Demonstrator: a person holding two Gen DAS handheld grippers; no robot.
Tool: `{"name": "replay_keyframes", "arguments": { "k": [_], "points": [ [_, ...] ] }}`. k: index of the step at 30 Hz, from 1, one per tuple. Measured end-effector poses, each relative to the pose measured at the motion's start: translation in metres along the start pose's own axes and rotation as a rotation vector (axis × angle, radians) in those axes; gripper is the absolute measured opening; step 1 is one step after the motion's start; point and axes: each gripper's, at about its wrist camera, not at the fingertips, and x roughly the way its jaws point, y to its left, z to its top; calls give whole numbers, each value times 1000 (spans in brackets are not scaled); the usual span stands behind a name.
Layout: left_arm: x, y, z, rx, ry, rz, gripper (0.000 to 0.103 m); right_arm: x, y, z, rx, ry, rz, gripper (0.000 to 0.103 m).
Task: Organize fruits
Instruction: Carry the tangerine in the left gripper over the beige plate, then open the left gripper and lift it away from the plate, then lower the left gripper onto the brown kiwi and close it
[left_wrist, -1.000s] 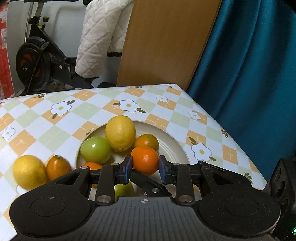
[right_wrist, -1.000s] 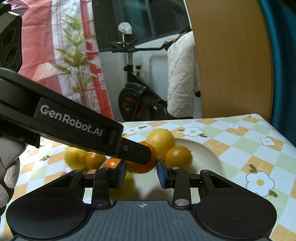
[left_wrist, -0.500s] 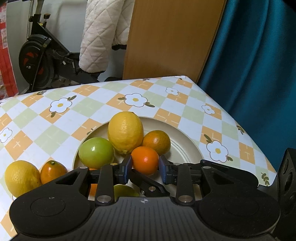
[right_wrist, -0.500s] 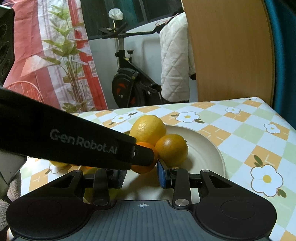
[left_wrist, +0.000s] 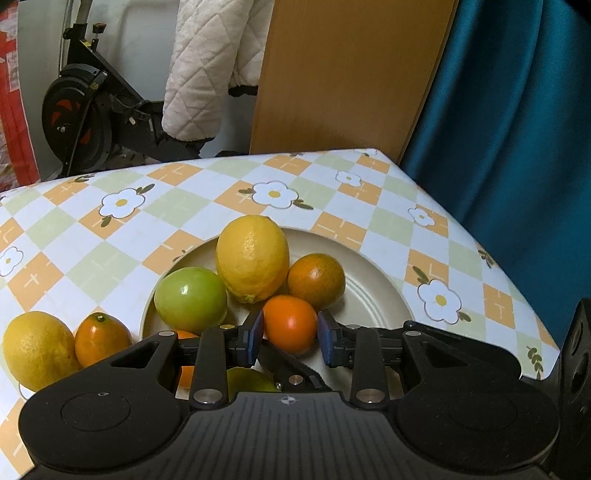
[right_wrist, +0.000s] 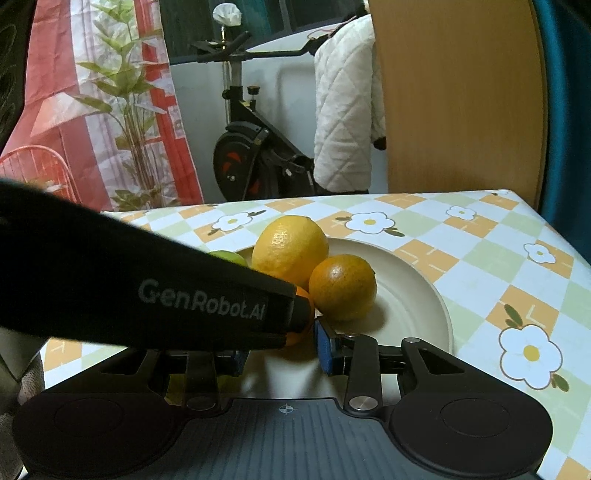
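The small orange (left_wrist: 290, 324) is clamped between the blue pads of the left hand-held gripper (left_wrist: 290, 334), over the near part of the plate (left_wrist: 373, 295) on the table (left_wrist: 184, 206). Just beyond it a lemon (left_wrist: 252, 258), a green fruit (left_wrist: 190, 300) and a darker orange (left_wrist: 316, 281) are seen. The right hand-held gripper (right_wrist: 280, 349) is nearly closed — nothing is gripped — with the left one crossing over its left finger.

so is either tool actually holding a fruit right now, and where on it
The left tool is shut on the small orange, its blue pads pressing on the fruit's two opposite sides just above the plate. The right tool holds nothing.
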Motion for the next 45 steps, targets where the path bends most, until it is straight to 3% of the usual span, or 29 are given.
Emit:
{"name": "replay_keyframes", "arguments": {
  "k": [11, 23, 35, 45],
  "points": [
    [-49, 15, -4, -26, -85, -15, 33, -28, 4, -12, -20, -116, 16, 39],
    [-114, 80, -46, -183, -106, 53, 33, -54, 21, -26, -54, -178, 60, 39],
    [-126, 104, -96, -237, -38, 48, 34, -66, 69, -39, -147, -101, 122, 39],
    [-120, 101, -128, -154, 12, 55, 41, -72, 93, -48, -166, -41, 125, 38]
  ]
}}
